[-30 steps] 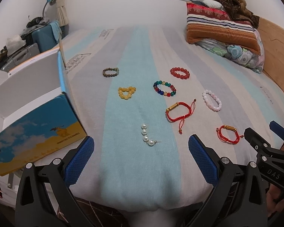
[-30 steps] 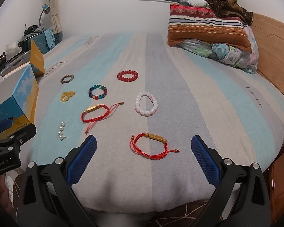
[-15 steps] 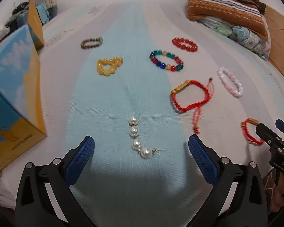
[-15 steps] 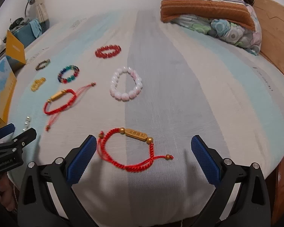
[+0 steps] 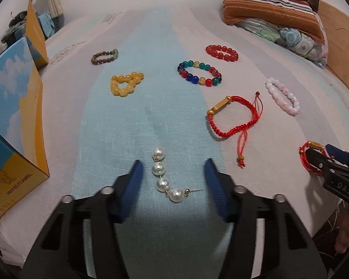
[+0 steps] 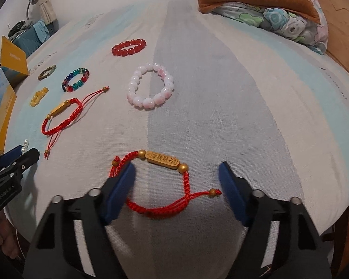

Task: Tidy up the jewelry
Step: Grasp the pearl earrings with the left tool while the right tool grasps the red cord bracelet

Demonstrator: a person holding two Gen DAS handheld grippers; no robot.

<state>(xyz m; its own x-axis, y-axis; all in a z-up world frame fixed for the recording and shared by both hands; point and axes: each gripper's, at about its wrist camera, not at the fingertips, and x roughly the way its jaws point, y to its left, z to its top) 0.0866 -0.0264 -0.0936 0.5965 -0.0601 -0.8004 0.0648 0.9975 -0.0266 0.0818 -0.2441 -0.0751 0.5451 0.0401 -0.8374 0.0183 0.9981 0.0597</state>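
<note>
Striped bedspread in pale blue, grey and cream, filling both views. Stacked pillows at the far right corner. Blue and yellow cardboard box at the left edge.

Left gripper low over the blue stripe, jaws just narrowed yet apart, blue pads either side of a pearl strand of 4 beads lying between them, not pressed. Right gripper over the grey stripe, jaws likewise just narrowed and apart, around a red cord bracelet with gold tag; left pad lying over the cord, grip not certain.

Further back, well apart on the cloth: second red cord bracelet, pink-white bead bracelet, multicoloured bead bracelet, red bead bracelet, yellow bead bracelet, brown bead bracelet.
</note>
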